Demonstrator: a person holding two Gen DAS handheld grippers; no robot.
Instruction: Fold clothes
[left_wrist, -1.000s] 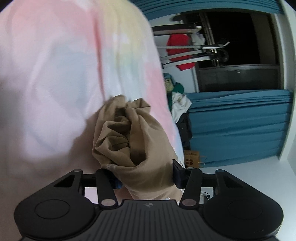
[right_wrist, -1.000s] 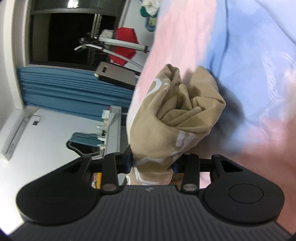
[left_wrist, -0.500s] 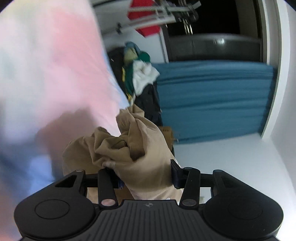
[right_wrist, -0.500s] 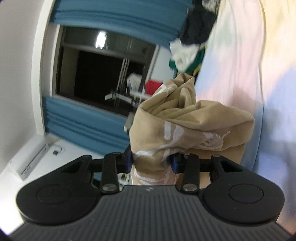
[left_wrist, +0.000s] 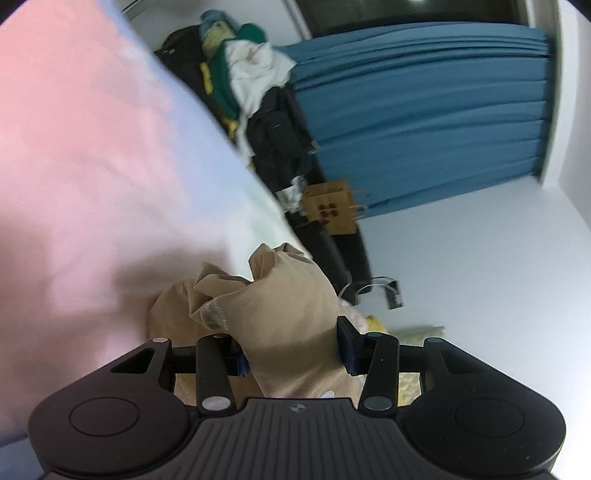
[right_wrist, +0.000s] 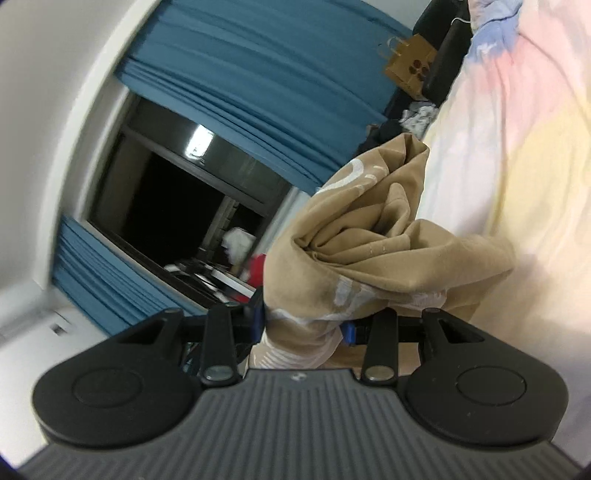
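A tan garment (left_wrist: 280, 317) with white print is bunched up and held by both grippers. My left gripper (left_wrist: 291, 354) is shut on one bunch of it, close to the pastel pink, blue and yellow bedsheet (left_wrist: 92, 177). My right gripper (right_wrist: 303, 325) is shut on another bunch of the tan garment (right_wrist: 369, 243), with white printed marks showing on the cloth, beside the bedsheet (right_wrist: 517, 147). The rest of the garment hangs below, hidden by the gripper bodies.
A pile of dark, green and white clothes (left_wrist: 251, 85) lies at the bed's far edge. A brown paper bag (left_wrist: 330, 210) stands by blue curtains (left_wrist: 424, 122). A dark window (right_wrist: 166, 206) and a drying rack with a red item (right_wrist: 255, 266) show in the right view.
Both grippers have swung with the garment; the views rotated from facing the sheet to showing more of the curtains, wall and window. The grips on the tan cloth are unchanged.
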